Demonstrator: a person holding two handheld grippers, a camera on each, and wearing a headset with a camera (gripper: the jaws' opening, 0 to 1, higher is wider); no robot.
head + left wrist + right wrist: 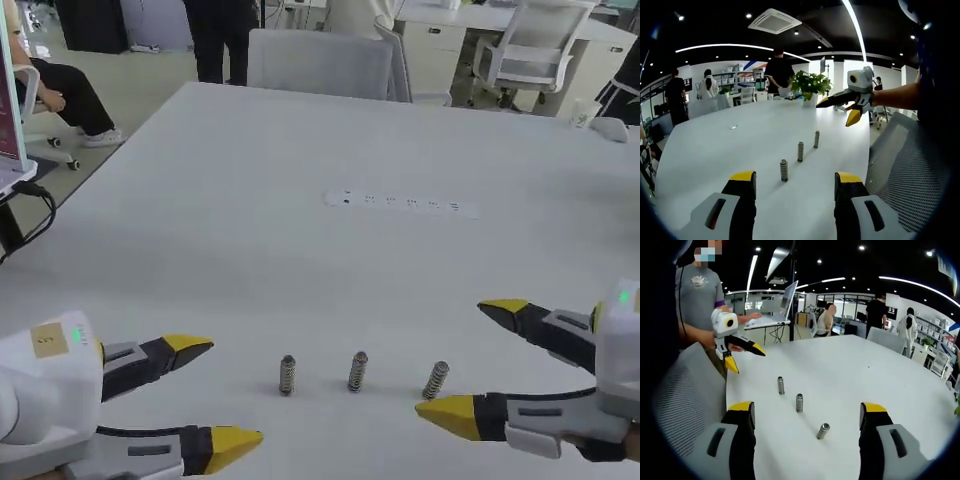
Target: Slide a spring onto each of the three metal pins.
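Three springs [357,371] in row on counter [300,250] — left claw [230,391], right claw [452,357] both spread, empty. Right gripper view — nearest spring [823,431] leaning.

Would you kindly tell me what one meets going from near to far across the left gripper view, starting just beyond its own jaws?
nearest spring → middle spring → farthest spring → right gripper, jaws open → potted plant

Yellow-tipped black-and-grey left tongs [230,391] and right tongs [453,357]; silvery springs [358,371]; plain white table [300,150].
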